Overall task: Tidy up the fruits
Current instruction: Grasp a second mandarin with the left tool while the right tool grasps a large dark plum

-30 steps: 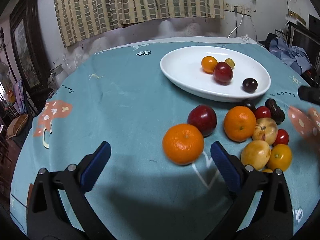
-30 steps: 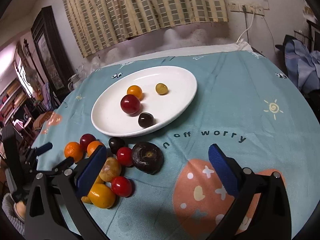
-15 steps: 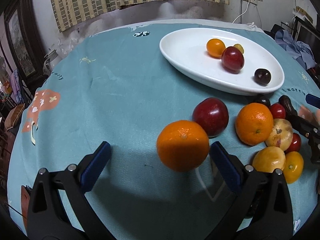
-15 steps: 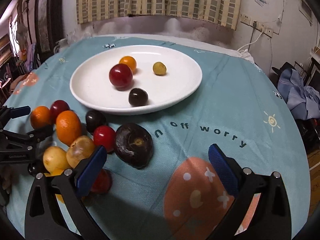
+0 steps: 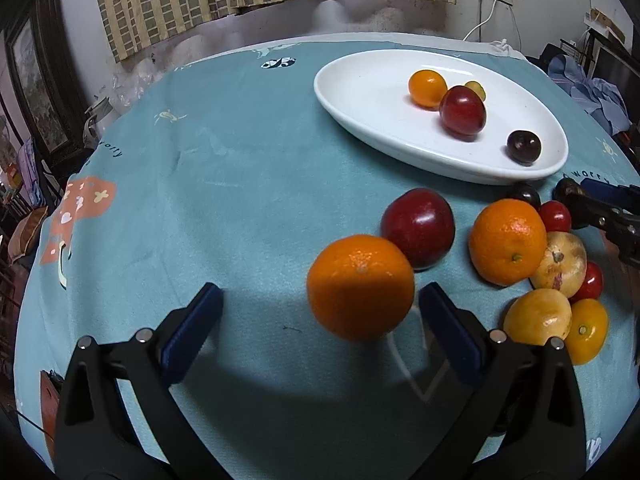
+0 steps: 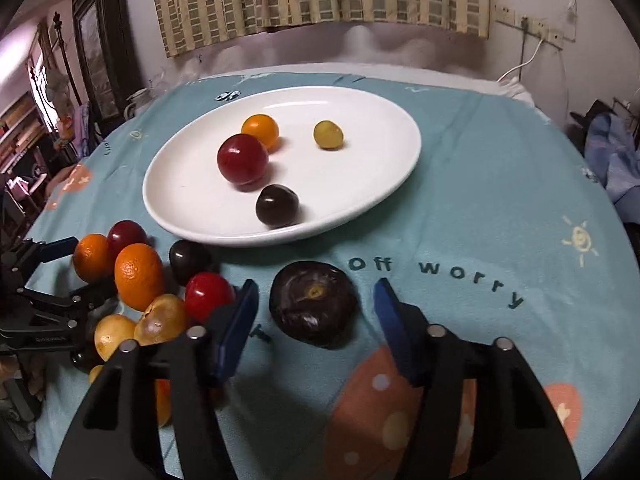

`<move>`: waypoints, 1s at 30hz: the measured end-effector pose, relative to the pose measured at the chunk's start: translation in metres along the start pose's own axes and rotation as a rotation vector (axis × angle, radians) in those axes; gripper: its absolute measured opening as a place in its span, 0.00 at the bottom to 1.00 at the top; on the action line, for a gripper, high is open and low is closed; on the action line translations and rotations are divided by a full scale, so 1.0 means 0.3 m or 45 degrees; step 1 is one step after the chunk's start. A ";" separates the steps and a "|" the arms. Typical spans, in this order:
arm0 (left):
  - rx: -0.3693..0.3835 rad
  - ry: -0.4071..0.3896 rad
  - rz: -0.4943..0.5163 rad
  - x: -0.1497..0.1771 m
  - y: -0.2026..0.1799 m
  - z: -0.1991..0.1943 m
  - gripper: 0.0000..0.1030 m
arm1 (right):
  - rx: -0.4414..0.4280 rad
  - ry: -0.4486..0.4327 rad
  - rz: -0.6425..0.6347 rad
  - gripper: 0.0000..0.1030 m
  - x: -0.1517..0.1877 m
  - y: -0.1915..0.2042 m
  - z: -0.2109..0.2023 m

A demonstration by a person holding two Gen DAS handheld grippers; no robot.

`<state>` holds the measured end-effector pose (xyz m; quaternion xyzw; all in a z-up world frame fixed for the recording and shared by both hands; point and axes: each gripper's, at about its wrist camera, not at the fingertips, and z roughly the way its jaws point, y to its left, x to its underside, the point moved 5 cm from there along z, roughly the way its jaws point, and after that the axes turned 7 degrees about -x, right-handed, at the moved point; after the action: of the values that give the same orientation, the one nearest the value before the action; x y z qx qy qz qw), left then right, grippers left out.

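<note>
Claws are both apart: right gripper (image 6: 314, 312) has just been closing around the dark fruit (image 6: 313, 304), not touching; left gripper (image 5: 320, 320) gapes beside an orange (image 5: 360, 286).

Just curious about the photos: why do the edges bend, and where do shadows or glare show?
Both views: fisheye lenses bend the table edge and darken corners. Left view: a shadow falls over the near orange. Right view: the plate looks bright, the plum glossy.
</note>
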<state>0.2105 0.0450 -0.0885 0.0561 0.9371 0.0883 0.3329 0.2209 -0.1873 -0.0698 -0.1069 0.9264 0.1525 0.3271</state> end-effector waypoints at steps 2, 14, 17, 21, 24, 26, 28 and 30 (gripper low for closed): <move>0.010 -0.018 0.009 -0.003 -0.006 -0.010 0.98 | -0.003 -0.006 -0.016 0.49 -0.002 0.011 -0.003; 0.178 -0.005 -0.001 -0.016 -0.024 -0.001 0.70 | 0.074 0.090 -0.089 0.48 0.007 0.043 0.057; 0.200 -0.024 0.008 -0.017 -0.032 -0.014 0.53 | 0.040 0.070 -0.051 0.44 0.012 0.029 0.043; 0.226 -0.037 -0.012 -0.019 -0.029 -0.024 0.45 | 0.033 0.019 -0.025 0.44 0.008 0.016 0.015; 0.227 -0.038 -0.037 -0.019 -0.016 -0.023 0.44 | 0.014 0.023 -0.005 0.44 0.007 0.008 0.016; 0.204 -0.062 -0.052 -0.016 0.000 -0.041 0.44 | 0.006 0.004 0.000 0.44 0.007 0.007 0.003; 0.197 -0.096 -0.054 -0.012 0.012 -0.066 0.44 | -0.014 -0.017 0.005 0.44 0.004 0.009 -0.024; 0.205 -0.152 -0.062 -0.031 0.017 -0.109 0.44 | -0.048 -0.071 0.022 0.44 -0.015 0.016 -0.068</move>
<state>0.1973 0.0442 -0.0569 0.0652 0.9208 0.0010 0.3846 0.2113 -0.1896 -0.0509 -0.1006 0.9149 0.1757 0.3493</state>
